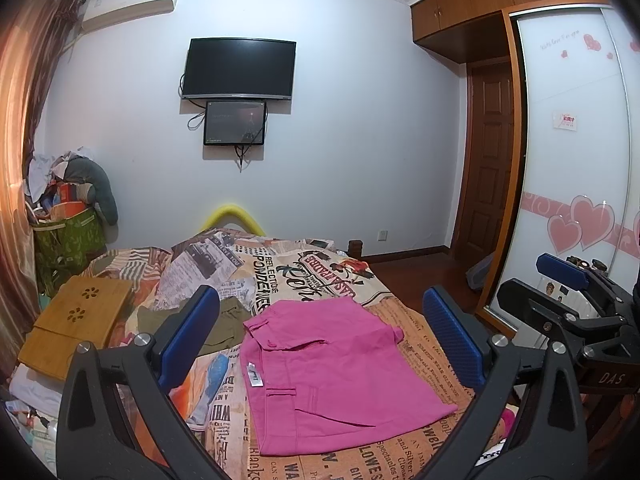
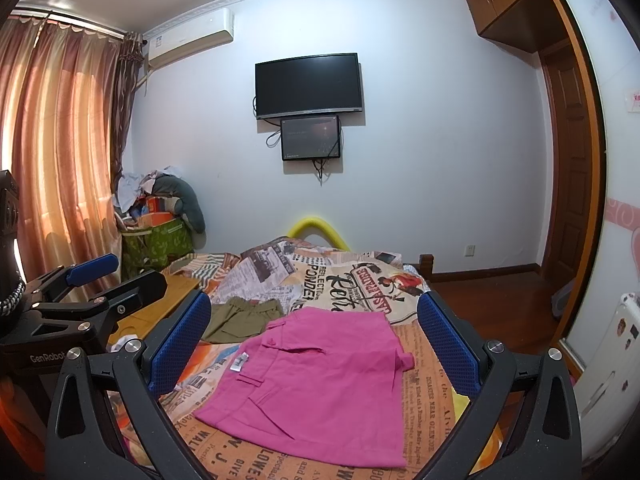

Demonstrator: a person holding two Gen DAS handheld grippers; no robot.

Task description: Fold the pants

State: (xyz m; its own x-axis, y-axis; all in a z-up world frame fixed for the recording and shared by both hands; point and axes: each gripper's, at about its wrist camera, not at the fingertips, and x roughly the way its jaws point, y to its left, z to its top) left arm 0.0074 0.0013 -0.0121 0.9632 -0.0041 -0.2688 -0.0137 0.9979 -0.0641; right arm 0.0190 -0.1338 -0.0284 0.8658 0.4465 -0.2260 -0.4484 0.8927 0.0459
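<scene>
Pink pants (image 1: 336,372) lie folded flat on the newspaper-print bedspread (image 1: 280,272), a white label at the waistband. They also show in the right wrist view (image 2: 320,380). My left gripper (image 1: 320,336) is open and empty, held above the pants. My right gripper (image 2: 316,344) is open and empty, held above the pants too. The right gripper shows at the right edge of the left wrist view (image 1: 568,292), and the left gripper at the left edge of the right wrist view (image 2: 100,276).
Olive-green shorts (image 1: 224,324) lie left of the pink pants. A wooden lap desk (image 1: 76,324) sits at the bed's left edge. A green bag of clutter (image 1: 68,236) stands in the corner. The wardrobe (image 1: 580,160) and wooden floor are on the right.
</scene>
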